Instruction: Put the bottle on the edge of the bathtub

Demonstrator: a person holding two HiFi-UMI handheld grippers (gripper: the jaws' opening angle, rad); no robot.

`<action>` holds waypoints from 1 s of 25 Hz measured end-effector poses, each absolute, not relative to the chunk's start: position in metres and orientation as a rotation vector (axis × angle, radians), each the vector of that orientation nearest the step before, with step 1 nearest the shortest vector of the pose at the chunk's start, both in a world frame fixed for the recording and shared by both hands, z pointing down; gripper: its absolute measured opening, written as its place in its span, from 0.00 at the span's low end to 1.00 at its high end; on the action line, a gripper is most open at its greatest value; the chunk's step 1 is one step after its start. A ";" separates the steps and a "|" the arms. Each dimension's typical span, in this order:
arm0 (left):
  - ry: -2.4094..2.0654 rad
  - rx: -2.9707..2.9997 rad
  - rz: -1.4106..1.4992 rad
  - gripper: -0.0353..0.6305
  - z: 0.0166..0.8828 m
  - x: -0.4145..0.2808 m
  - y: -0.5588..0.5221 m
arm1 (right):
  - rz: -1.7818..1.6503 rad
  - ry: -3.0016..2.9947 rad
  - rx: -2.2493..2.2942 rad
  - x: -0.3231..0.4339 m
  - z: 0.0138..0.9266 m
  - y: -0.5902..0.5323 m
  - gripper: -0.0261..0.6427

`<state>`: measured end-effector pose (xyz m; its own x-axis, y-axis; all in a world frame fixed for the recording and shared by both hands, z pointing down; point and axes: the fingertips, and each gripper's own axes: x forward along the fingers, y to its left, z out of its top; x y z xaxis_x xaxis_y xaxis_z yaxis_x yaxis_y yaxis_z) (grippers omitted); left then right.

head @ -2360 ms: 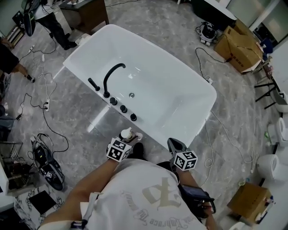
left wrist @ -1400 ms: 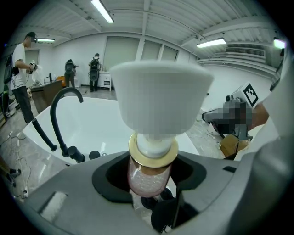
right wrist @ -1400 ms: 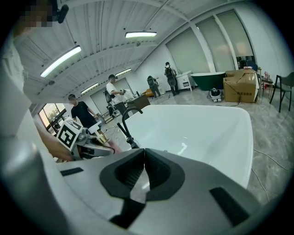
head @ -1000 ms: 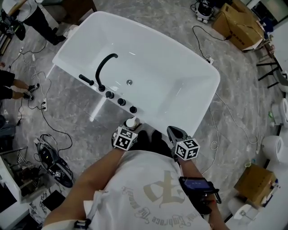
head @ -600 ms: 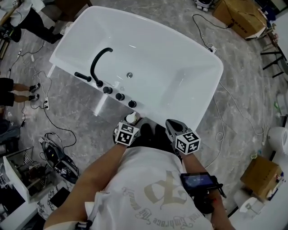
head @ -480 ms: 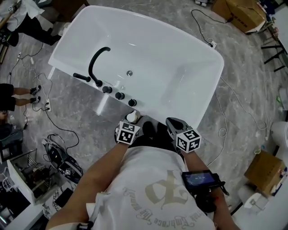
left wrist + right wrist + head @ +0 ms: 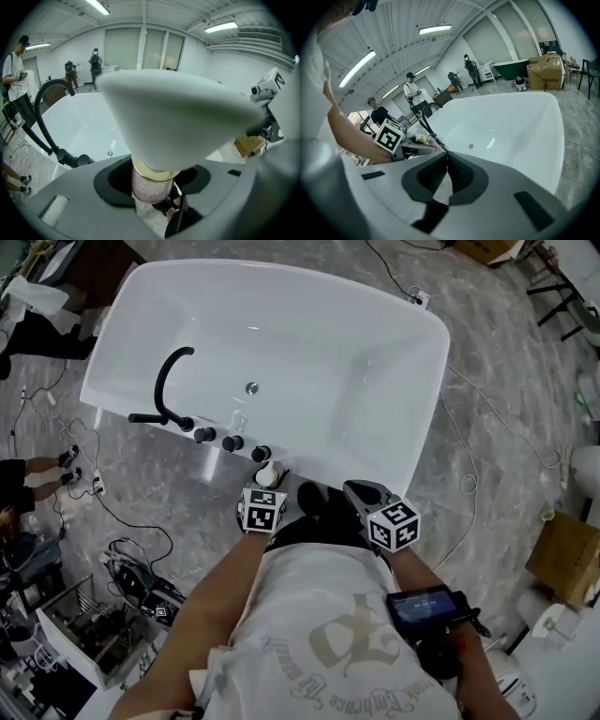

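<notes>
Gripping a pump bottle (image 7: 268,472), left gripper (image 7: 266,488) clamped on its neck, bathtub (image 7: 432,381) edge just ahead, black knobs (image 7: 232,442) to its left; right gripper (image 7: 446,157) pinched closed, empty, alongside

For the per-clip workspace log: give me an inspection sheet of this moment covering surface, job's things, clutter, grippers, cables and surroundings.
Surface: white freestanding bathtub; black curved faucet and three black knobs on its near rim.
Job's things: clear bottle with white pump head, held at the near rim beside the knobs; contact with the rim not visible.
Clutter: dark gear on the floor at left.
Grippers: left gripper shut on the bottle's neck; right gripper shut, nothing in it.
Cables: black cables across the grey marbled floor.
Surroundings: cardboard box; people standing beyond the tub.
</notes>
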<state>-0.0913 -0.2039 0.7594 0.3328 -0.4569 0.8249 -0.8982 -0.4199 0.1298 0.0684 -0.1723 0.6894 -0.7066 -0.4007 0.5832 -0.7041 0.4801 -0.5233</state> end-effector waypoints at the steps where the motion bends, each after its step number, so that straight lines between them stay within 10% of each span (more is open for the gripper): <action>1: -1.186 2.009 0.974 0.40 0.761 -0.092 -0.206 | 1.095 -2.344 0.931 0.070 0.690 -0.173 0.05; 25: -1.264 2.001 1.018 0.39 0.769 -0.091 -0.216 | 1.120 -2.329 0.935 0.073 0.689 -0.178 0.05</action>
<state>-0.0913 -0.2160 0.7685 0.2679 -0.4914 0.8287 -0.9145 -0.4003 0.0582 0.0731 -0.1780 0.6888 -0.7009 -0.3983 0.5917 -0.7109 0.4578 -0.5339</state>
